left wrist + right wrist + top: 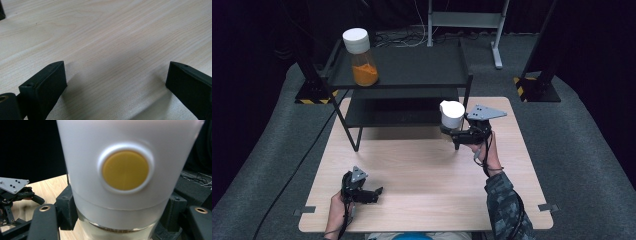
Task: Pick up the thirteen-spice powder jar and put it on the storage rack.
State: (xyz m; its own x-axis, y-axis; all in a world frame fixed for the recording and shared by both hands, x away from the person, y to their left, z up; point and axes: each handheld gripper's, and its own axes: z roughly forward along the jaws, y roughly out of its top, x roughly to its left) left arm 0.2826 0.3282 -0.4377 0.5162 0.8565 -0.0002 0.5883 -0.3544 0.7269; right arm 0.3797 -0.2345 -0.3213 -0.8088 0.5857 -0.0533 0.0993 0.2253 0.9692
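Right gripper around white-capped jar

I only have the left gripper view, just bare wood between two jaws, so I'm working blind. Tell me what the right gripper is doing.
Observer: The right gripper is shut on a white-capped jar, lifted above the table.
Operator: Describe that jar's cap.
Observer: In the right gripper view the white cap has a round yellow disc set in it.
Operator: Report anything on the shelf.
Observer: A second jar, white-capped with orange contents, stands on the black shelf's top tier, at its left end.
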